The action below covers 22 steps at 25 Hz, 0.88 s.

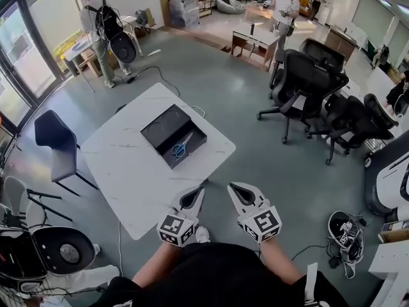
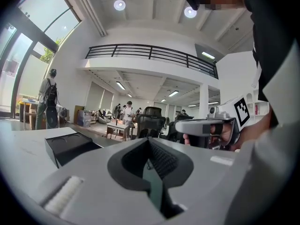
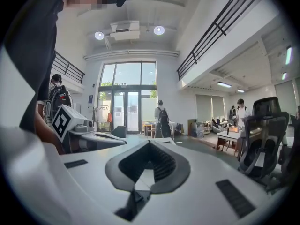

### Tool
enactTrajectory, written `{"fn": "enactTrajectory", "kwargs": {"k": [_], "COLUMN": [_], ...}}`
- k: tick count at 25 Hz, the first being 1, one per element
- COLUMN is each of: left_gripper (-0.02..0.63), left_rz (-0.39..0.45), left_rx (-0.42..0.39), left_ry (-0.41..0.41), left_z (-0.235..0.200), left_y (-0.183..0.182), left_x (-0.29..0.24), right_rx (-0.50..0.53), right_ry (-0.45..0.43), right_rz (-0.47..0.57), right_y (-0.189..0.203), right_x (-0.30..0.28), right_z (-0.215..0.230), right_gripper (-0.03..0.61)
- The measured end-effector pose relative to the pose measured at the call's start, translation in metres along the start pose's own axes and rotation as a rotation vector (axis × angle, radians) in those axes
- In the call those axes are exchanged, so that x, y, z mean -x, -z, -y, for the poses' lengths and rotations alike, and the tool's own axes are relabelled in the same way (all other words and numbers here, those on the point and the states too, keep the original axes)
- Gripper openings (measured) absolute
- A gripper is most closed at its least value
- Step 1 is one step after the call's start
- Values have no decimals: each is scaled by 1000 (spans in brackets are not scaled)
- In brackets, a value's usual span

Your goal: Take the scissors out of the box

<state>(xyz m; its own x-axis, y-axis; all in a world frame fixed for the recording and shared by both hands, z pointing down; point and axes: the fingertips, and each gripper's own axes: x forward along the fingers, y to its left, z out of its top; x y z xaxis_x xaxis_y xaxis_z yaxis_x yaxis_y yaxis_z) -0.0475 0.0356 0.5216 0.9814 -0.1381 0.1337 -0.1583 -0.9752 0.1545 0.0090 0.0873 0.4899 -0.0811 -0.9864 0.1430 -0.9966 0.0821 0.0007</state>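
A black box (image 1: 172,135) lies open on the white table (image 1: 121,171), and blue-handled scissors (image 1: 181,148) rest inside it toward its near right side. Both grippers are held up near the table's near corner, well short of the box. My left gripper (image 1: 199,190) is shut with nothing in it; its jaws meet in the left gripper view (image 2: 149,139), where the box (image 2: 70,146) shows low at the left. My right gripper (image 1: 232,186) hangs just beside it, off the table's edge, also shut and empty (image 3: 149,142).
A dark chair (image 1: 54,139) stands left of the table. Black office chairs (image 1: 307,82) crowd the right. A round device with cables (image 1: 345,234) lies on the floor at lower right. People stand far off near a small table (image 1: 96,31) and desks (image 1: 281,11).
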Motion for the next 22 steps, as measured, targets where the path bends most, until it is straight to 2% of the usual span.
{"fn": "enactTrajectory", "kwargs": {"k": [4,10,13,18,22], "left_gripper": [9,9,9,9,9], "left_rz": [11,18,20,0,-4], "left_rx": [-5,0,0,-12,-20], "left_ry": [35,42,55,74,59], "left_z": [-21,-50,-54,-54,-57], "left_y": [-5,-9,-8,-4,-6], "left_x": [-8,-14,-18,-33,-51], "right_rx": [8,31,45,-25,-10], "right_ry": [31,37,26,21,-12], "right_rz": [-4,-27,-31,-9,-15], "right_y": [-4,-3,-3,-1,-1], "right_x": [-19,-43,-53,-67,-78], "right_z": [5,3,5,26,46], "right_gripper": [8,8,8,8,8]}}
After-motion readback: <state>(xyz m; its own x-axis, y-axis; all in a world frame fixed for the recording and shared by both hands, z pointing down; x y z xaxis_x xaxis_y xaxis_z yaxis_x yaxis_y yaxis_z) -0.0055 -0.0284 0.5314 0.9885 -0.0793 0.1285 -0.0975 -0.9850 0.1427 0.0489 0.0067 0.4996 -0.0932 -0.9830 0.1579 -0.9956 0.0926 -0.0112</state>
